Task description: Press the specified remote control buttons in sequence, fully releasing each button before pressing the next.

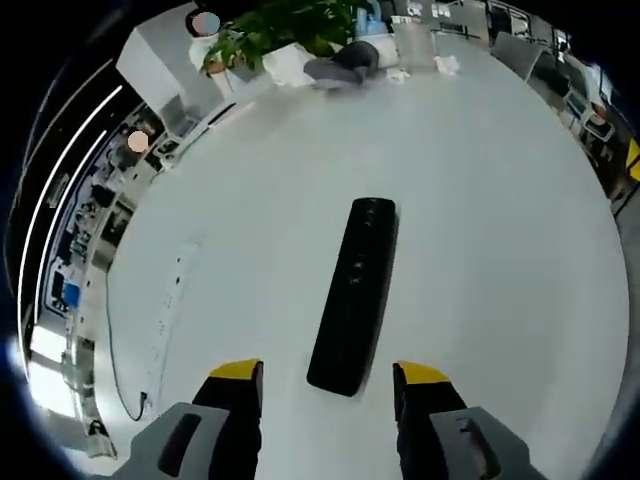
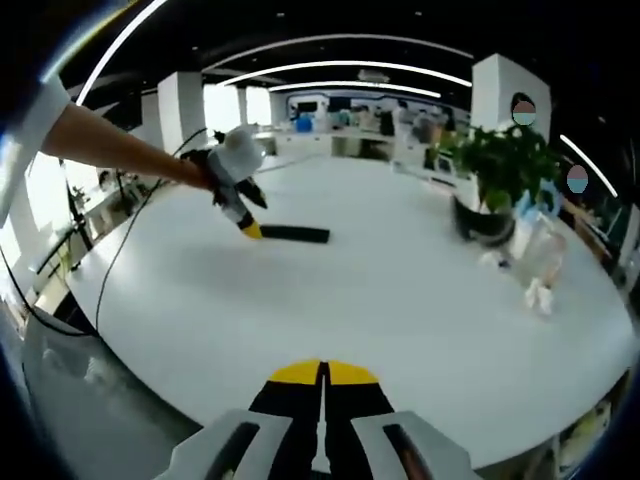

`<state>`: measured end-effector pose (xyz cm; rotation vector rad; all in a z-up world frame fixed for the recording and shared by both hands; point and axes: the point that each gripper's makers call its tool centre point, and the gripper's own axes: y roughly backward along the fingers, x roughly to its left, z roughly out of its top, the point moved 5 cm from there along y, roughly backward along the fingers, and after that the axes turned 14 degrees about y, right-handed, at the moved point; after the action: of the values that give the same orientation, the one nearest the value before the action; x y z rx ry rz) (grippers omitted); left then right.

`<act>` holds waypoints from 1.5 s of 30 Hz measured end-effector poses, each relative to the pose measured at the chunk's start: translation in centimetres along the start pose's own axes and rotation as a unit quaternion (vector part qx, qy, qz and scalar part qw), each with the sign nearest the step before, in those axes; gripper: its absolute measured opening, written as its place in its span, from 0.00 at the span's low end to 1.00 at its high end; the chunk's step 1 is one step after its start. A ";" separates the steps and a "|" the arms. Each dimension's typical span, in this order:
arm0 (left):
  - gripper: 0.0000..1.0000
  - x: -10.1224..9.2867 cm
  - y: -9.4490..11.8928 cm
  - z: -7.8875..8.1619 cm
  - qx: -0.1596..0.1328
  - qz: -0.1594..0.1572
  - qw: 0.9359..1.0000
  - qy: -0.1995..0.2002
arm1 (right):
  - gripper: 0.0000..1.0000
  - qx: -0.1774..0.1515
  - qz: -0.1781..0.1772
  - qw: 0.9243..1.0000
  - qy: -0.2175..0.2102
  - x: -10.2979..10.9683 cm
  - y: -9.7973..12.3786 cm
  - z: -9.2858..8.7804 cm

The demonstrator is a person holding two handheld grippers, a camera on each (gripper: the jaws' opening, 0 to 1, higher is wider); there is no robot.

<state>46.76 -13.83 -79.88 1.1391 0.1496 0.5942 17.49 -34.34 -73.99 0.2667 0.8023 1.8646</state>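
A long black remote control point(image 1: 353, 294) lies flat on the white table point(image 1: 500, 230), its near end between the yellow-tipped jaws of my left gripper point(image 1: 328, 372), which stands open a little above it. In the right gripper view the same remote point(image 2: 295, 234) shows far off on the table point(image 2: 400, 300), with the left gripper point(image 2: 250, 229) held over its left end by a person's outstretched arm point(image 2: 120, 148). My right gripper point(image 2: 322, 373) is at the table's near edge, its two jaws pressed together with nothing between them.
A potted plant point(image 2: 497, 170) and clear plastic containers point(image 2: 540, 250) stand at the table's right side; the plant point(image 1: 285, 25) and a dark grey object point(image 1: 345, 65) sit at the far end in the left gripper view. A thin cable point(image 1: 115, 350) trails along the left edge.
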 end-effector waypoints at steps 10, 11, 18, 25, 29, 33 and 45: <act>0.50 0.4 -1.0 0.8 0.040 -0.024 0.999 -0.014 | 0.00 0.004 0.002 1.000 0.003 0.1 -0.1 -0.1; 0.49 0.6 -1.3 0.8 0.045 -0.029 0.998 -0.014 | 0.00 0.004 0.002 1.000 0.004 0.1 -0.1 -0.1; 0.39 0.6 -2.4 0.3 0.078 -0.047 0.996 -0.012 | 0.00 0.008 0.002 1.000 0.004 0.0 -0.2 -0.2; 0.25 -0.5 -1.7 -0.1 0.080 -0.099 0.992 -0.016 | 0.00 0.011 0.003 1.000 0.005 0.1 -0.3 -0.2; 0.24 -0.3 -2.0 0.1 0.085 -0.110 0.990 -0.026 | 0.00 0.013 0.007 1.000 0.008 0.3 -0.3 -0.2; 0.24 -0.2 -2.0 0.3 0.099 -0.121 0.988 0.003 | 0.00 0.015 0.009 1.000 0.010 0.4 -0.3 -0.3; 0.23 -0.9 -2.1 0.2 0.119 -0.112 0.986 -0.017 | 0.00 0.019 0.011 1.000 0.012 0.5 -0.2 -0.4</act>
<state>46.88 -15.05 -81.82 1.3419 0.3219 0.3635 17.23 -34.00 -74.53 0.2783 0.8541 1.8779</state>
